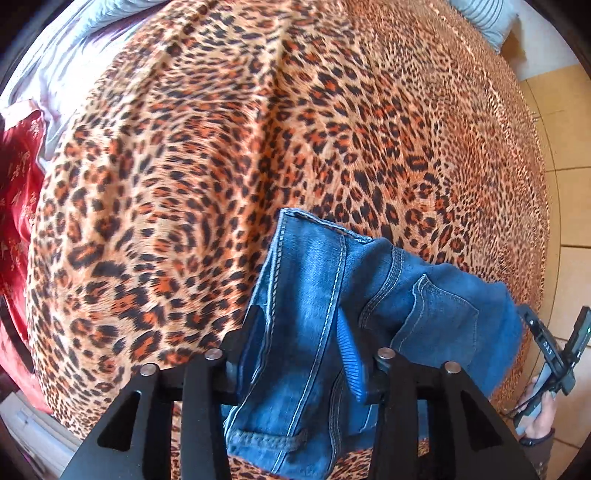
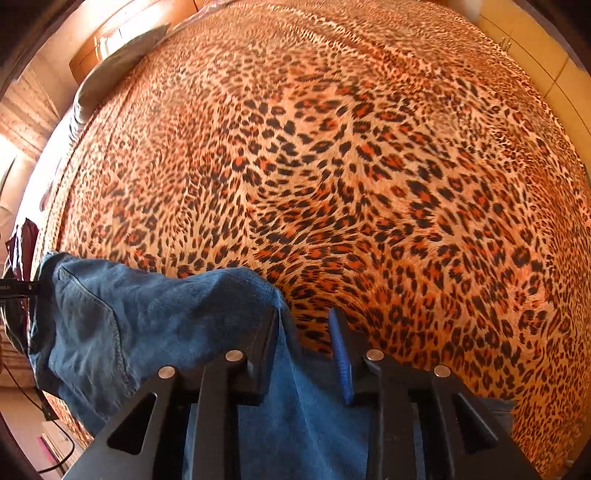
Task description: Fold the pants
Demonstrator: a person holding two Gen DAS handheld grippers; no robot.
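Note:
Blue jeans (image 1: 424,306) are bunched at the near edge of a bed with a leopard-print cover (image 1: 229,155). My left gripper (image 1: 301,321) points down over the waistband end, and a thick fold of denim runs between its jaws. Its blue pad (image 1: 352,362) shows its ribbed face beside the cloth, so the jaws stand open. In the right wrist view the jeans (image 2: 122,325) drape over the left finger (image 2: 267,347) of my right gripper (image 2: 303,317). That gripper is open too, and bedcover (image 2: 332,166) shows in the gap at its tips. My right gripper (image 1: 550,350) also shows at the pants' far end.
A red patterned cloth (image 1: 18,206) and pale sheets (image 1: 74,55) lie on the left of the bed. A striped pillow (image 1: 487,18) sits at the far corner, with tiled floor (image 1: 569,206) to its right. A grey pillow (image 2: 122,62) and a wooden cabinet (image 2: 96,51) are at the far left.

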